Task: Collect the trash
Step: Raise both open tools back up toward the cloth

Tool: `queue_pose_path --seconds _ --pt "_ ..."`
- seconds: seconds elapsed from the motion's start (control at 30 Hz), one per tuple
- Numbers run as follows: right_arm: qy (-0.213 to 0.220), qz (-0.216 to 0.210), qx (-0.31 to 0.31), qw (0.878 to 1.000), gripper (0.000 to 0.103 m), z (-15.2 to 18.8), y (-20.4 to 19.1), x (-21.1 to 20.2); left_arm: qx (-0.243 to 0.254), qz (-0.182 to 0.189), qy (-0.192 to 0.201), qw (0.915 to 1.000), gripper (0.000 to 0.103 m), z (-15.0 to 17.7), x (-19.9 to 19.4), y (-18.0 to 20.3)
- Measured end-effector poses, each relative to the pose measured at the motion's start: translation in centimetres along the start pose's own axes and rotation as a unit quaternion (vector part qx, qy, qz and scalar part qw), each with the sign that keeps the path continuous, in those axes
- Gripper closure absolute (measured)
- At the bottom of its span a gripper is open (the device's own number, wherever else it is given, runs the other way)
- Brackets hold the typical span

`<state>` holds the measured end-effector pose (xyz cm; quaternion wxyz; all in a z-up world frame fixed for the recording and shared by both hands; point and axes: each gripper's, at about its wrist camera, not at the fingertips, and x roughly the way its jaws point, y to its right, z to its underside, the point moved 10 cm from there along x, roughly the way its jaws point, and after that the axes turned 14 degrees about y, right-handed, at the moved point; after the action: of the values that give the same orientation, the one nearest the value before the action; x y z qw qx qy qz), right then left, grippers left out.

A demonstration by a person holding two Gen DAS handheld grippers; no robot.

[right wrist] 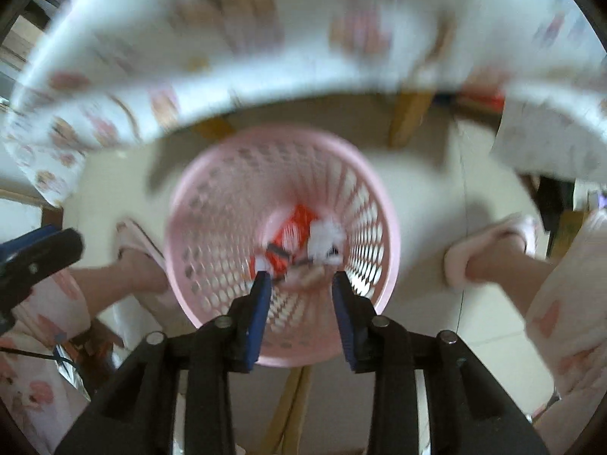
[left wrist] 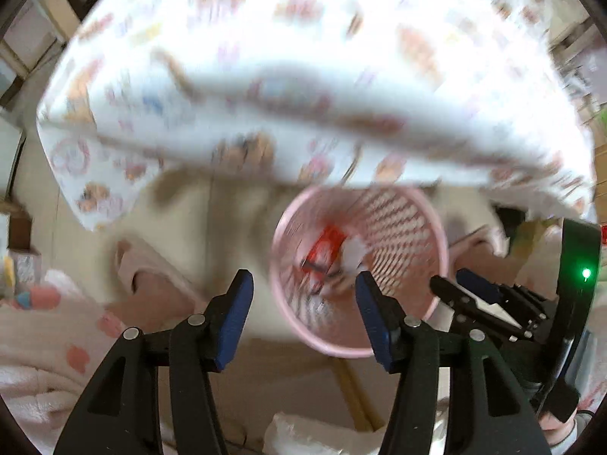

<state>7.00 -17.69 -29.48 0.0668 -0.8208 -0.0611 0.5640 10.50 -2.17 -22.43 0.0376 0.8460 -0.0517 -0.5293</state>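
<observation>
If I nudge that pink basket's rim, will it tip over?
Probably fairly easily: the pink basket looks like thin perforated plastic, so light. It seems to narrow toward the bottom, and holds only a red wrapper and white scraps.

One basket (right wrist: 212, 204), two slippers (right wrist: 493, 242)

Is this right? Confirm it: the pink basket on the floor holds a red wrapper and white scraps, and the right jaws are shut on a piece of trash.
One thing is wrong. The right gripper is open and holds nothing, as the right wrist view shows. The pink basket does stand on the floor, with a red wrapper and white scraps inside.
</observation>
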Motion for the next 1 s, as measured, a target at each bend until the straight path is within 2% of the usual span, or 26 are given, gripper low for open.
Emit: queue_pose_path --seconds 0.07,0.2,0.27,0.3,0.33,0.4,0.47,0.6,0.67,0.77,1.0 --pt "0.042 -0.002 -0.009 0.999 0.063 -1.6 -0.3 -1.6 0.011 0.007 0.041 0.9991 0.048 -1.4 -1.4 0.5" --pt "0.120 0.013 -0.038 0.992 0.056 -3.9 -0.7 -4.4 0.051 -0.013 0.122 0.9911 0.046 -3.6 -3.8 0.9" --pt "0.149 0.011 -0.043 0.988 0.051 -4.8 -1.1 -5.4 0.057 0.001 0.169 0.9840 0.035 -4.8 -5.4 1.7" --pt "0.161 0.008 -0.043 0.986 0.049 -5.3 -1.2 -5.9 0.058 0.005 0.192 0.9797 0.024 -5.3 -6.2 1.9" --pt "0.175 0.007 -0.043 0.984 0.045 -5.7 -1.3 -6.5 0.060 0.004 0.212 0.9754 0.017 -5.6 -7.0 2.1" --pt "0.203 0.012 -0.048 0.978 0.040 -6.6 -1.3 -7.6 0.063 -0.003 0.252 0.9658 0.016 -6.7 -8.4 2.0" --pt "0.225 0.019 -0.055 0.973 0.035 -7.2 -1.4 -8.5 0.053 -0.005 0.267 0.9623 0.014 -7.1 -9.1 1.7" --pt "0.245 0.020 -0.060 0.967 0.025 -8.0 -1.5 -9.6 0.016 0.002 0.275 0.9614 0.013 -8.0 -9.5 0.6" --pt "0.253 0.022 -0.061 0.965 0.015 -8.1 -1.6 -9.9 0.010 -0.003 0.280 0.9599 0.013 -8.2 -9.7 0.0" --pt "0.271 0.026 -0.066 0.960 0.006 -8.4 -1.9 -10.9 0.013 -0.008 0.291 0.9565 0.011 -8.1 -10.5 0.1" --pt "0.287 0.025 -0.051 0.956 0.002 -8.7 -1.6 -11.7 0.000 0.010 0.316 0.9486 0.003 -8.1 -11.8 0.2"
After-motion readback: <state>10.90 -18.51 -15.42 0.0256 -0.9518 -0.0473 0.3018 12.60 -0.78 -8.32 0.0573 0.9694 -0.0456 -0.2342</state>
